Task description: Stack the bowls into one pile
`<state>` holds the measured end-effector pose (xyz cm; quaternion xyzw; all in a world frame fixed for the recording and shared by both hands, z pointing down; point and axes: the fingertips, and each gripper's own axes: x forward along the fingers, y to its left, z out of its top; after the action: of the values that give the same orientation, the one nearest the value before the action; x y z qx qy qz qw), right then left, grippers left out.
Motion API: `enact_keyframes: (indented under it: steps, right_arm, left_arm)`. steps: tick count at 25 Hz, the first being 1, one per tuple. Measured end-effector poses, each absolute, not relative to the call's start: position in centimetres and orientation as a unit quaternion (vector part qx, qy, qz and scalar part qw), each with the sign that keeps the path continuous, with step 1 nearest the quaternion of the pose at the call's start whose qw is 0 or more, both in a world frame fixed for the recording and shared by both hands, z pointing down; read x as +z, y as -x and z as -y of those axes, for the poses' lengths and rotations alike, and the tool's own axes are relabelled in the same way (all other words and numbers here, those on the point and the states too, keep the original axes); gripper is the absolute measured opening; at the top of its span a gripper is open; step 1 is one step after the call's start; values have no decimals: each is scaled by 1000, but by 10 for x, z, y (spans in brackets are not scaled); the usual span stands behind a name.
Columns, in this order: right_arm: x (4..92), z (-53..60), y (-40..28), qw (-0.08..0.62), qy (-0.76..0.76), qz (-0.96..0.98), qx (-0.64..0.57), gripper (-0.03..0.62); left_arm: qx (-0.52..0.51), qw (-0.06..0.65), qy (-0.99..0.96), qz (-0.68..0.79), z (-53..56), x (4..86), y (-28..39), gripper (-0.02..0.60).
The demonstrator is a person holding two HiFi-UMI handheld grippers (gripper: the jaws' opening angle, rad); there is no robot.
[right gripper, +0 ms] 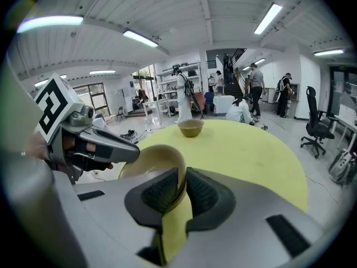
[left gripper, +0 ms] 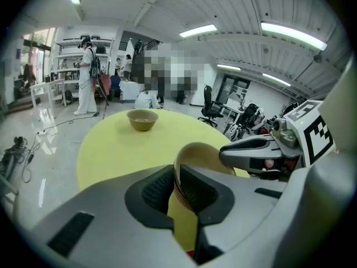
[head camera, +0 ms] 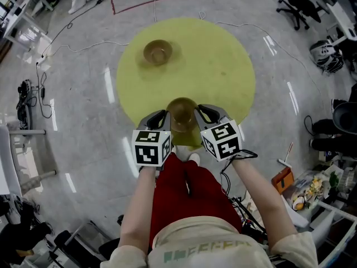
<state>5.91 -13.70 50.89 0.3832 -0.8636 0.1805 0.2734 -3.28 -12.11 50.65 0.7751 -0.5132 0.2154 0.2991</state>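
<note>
Near bowl (head camera: 182,113): at the desk's near edge, gripped from both sides. Left gripper (head camera: 159,116) is clenched on its left rim, with the wall pinched between the pads. Right gripper (head camera: 206,113) is clenched on the opposite rim in the same way. Far bowl (head camera: 158,52): upright and empty, well apart, toward the far side of the yellow desk (head camera: 223,66).

Risks, as judged:
- Only thin rim is held on each side. If the two hands are moved unevenly, the bowl could be twisted out of one grip or tipped.
- The bowl sits over the desk edge in the head view. If a grip slips here, it could be dropped to the floor rather than onto the desk.
- A long carry to the far bowl is needed. If it is lowered off-centre, the far bowl could be pushed along or the pile left crooked.
- If one gripper is released before the other, the bowl could be swung sideways.

Views compared:
- The head view gives the layout and the gap between the bowls, but the pad contact is hidden by the marker cubes.
- Each gripper view shows the rim between its own pads, and the other gripper across the bowl.
- Faint lines are seen at the rim in the left gripper view. It cannot be told whether more than one bowl is nested there.
- Whether the bowl is lifted clear of the desk cannot be told from any view.
</note>
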Motion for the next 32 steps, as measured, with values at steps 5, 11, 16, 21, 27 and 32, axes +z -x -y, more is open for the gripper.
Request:
enact_keyframes:
  steps: [5, 11, 16, 21, 27, 32]
  right_arm:
    - [505, 142, -65, 262, -393, 864, 174, 43]
    - [502, 147, -67, 242, -403, 864, 181, 43]
    - [489, 151, -70, 227, -414, 865, 173, 43]
    - [466, 147, -72, 191, -413, 874, 168, 43]
    - [429, 144, -80, 130, -420, 884, 157, 41]
    - [401, 126, -86, 83, -401, 900, 149, 41]
  left_arm:
    - [211, 296, -774, 519, 122, 506, 37, 29]
    - [196, 281, -777, 529, 129, 499, 40, 29]
    - [187, 262, -773, 546, 136, 487, 45, 29]
    - [168, 242, -771, 565, 134, 468, 47, 28]
    - [127, 212, -775, 582, 128, 439, 45, 26]
    - [103, 182, -776, 595, 109, 414, 42, 25]
